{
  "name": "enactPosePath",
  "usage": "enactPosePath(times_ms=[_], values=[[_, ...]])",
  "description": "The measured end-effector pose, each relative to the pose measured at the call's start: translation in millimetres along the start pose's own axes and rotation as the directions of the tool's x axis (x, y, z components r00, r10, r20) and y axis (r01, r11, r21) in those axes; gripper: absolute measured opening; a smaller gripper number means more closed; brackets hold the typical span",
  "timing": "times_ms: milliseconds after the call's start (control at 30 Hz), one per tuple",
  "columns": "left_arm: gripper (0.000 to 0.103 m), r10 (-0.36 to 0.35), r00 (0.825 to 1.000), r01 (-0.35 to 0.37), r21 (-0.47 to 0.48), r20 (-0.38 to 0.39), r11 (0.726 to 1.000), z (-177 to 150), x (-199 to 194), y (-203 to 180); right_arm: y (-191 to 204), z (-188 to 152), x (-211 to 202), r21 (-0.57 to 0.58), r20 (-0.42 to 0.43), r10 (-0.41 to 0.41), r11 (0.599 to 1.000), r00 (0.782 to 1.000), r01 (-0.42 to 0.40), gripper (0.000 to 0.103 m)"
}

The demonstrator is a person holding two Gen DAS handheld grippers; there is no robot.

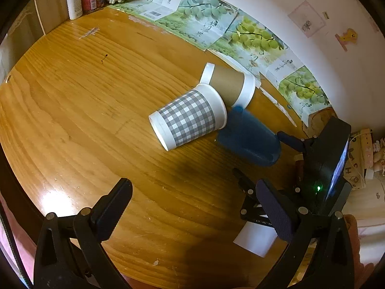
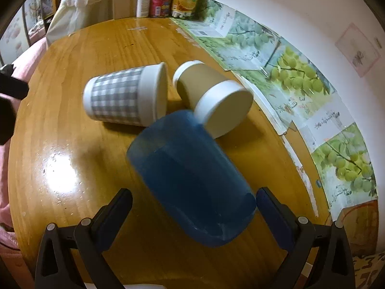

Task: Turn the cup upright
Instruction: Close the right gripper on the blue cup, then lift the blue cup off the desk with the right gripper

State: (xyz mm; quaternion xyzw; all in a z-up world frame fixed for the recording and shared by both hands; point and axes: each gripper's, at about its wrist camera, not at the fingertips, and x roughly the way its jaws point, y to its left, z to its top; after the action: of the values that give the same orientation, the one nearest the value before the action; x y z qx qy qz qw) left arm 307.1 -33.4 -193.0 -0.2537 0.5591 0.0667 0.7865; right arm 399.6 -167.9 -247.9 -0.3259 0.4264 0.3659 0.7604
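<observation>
Closest to me, the right gripper (image 2: 193, 207) is spread wide with the blue cup (image 2: 190, 175) lying between its fingers; the right-hand pad (image 2: 272, 207) sits just beside the cup's wall near the open end, the left one stands apart from it. The jaws have not closed on anything, though the cup is blurred, so I cannot tell whether it is being nudged. Placing the fingers either side of the body near the rim looks to me like the set-up for a squeeze and a tip onto its base.

The left gripper (image 1: 192, 207) hangs over bare desk (image 1: 72, 101), open wide and holding nothing, probably kept back to leave room. A white slip of paper (image 1: 255, 240) lies under its right finger.

Beyond the blue cup, two paper cups also lie on their sides: the grey checked cup (image 2: 122, 96) to the left and the brown cup (image 2: 209, 94) touching the blue cup's base. They crowd it, so lifting it may knock them.

Farthest off, grape-printed sheets (image 2: 300, 72) line the wall edge, with a white bottle (image 2: 143, 1) and cans (image 2: 160, 4) in the corner.
</observation>
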Motion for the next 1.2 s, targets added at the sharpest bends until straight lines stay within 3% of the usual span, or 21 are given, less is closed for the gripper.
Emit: enactPosePath(times_ms=[267, 333, 567, 800, 1200], values=[[0.102, 0.008, 1.0, -0.008, 0.003, 0.01, 1.0, -1.5, -1.8, -3.0, -3.8, -0.8, 5.9, 0.04, -0.004, 0.007, 0.999, 1.0, -0.007, 0.102], [0.102, 0.008, 1.0, -0.008, -0.001, 0.009, 1.0, -2.1, -2.3, -1.9, -4.4, -0.7, 5.9, 0.048, 0.001, 0.01, 0.999, 1.0, -0.01, 0.098], [0.102, 0.014, 1.0, -0.014, -0.013, 0.022, 1.0, -8.6, -9.7, 1.2, -3.3, -1.2, 7.9, 0.048, -0.011, 0.024, 0.999, 1.0, -0.023, 0.065], [0.102, 0.019, 0.999, -0.017, -0.037, 0.047, 0.999, -16.5, -20.3, 5.2, 0.5, -0.2, 3.7, 0.042, -0.011, 0.03, 0.999, 0.999, -0.029, 0.065], [0.102, 0.003, 0.994, 0.002, -0.048, 0.109, 0.999, -35.5, -53.2, 10.5, 1.6, 2.9, -30.2, 0.145, 0.025, -0.003, 0.989, 1.0, -0.001, 0.064]])
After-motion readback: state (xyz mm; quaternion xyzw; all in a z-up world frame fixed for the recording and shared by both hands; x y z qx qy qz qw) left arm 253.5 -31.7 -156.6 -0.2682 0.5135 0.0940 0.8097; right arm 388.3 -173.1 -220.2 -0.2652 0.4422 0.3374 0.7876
